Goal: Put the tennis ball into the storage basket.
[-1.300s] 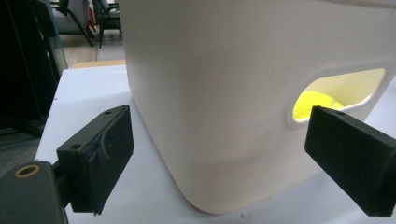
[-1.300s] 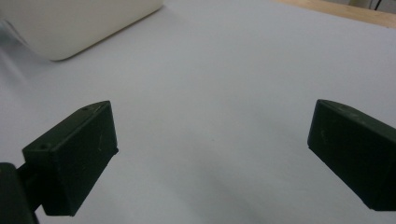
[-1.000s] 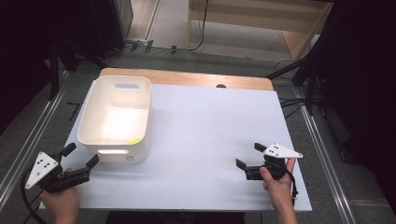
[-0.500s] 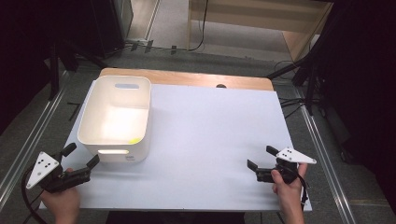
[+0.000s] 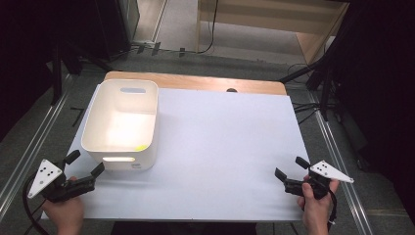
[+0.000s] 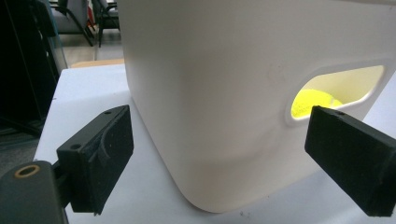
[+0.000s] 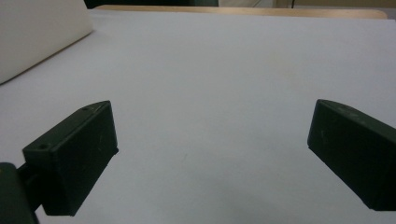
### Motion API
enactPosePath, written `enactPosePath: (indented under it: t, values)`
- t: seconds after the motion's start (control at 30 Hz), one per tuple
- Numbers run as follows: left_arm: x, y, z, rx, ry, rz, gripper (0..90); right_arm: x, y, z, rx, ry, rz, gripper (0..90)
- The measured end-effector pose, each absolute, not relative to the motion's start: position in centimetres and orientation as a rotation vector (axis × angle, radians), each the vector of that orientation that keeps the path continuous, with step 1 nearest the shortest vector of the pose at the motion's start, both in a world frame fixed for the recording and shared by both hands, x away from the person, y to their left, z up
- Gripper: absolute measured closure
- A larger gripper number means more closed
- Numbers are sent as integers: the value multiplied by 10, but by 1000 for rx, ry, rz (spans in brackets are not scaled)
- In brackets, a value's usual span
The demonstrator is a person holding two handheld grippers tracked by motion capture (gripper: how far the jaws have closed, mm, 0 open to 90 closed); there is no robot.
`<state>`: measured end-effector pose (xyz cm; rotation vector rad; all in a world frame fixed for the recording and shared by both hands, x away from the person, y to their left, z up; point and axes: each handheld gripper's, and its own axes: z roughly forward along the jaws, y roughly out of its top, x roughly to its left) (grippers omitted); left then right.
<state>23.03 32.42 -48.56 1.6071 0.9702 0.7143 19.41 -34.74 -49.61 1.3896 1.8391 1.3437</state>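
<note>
A white bin (image 5: 122,125) is seen on the left part of the worktop (image 5: 220,142), its long sides running away from the person. A slot handle is cut in its near wall and another in its far wall. Inside, at the near right corner of its floor, a small yellow thing (image 5: 141,147) is seen; what it is cannot be told. In the left gripper view the same yellow thing (image 6: 314,100) is glimpsed through the near slot.

The left gripper (image 5: 84,164) is held at the near left corner of the worktop, just beside the bin's near left corner and pointed at it. Its jaws are spread wide and nothing is held between them. In the left gripper view the bin's rounded corner (image 6: 224,93) is seen close ahead between the two jaws; contact with it cannot be made out.

The right gripper (image 5: 288,169) is held near the near right corner of the worktop, well apart from the bin, and is pointed leftward and away across the white surface. Its jaws are likewise spread wide with nothing between them. In the right gripper view bare worktop (image 7: 210,79) lies ahead, and a part of the bin (image 7: 37,32) is seen at the upper left.
</note>
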Motion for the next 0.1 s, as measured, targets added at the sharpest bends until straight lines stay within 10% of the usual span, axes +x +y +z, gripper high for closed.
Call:
enactPosePath:
  t: [0.1]
  values:
    - [231, 324, -485, 1609, 972, 715, 79, 193, -348, -498, 1396, 1842, 1340, 5]
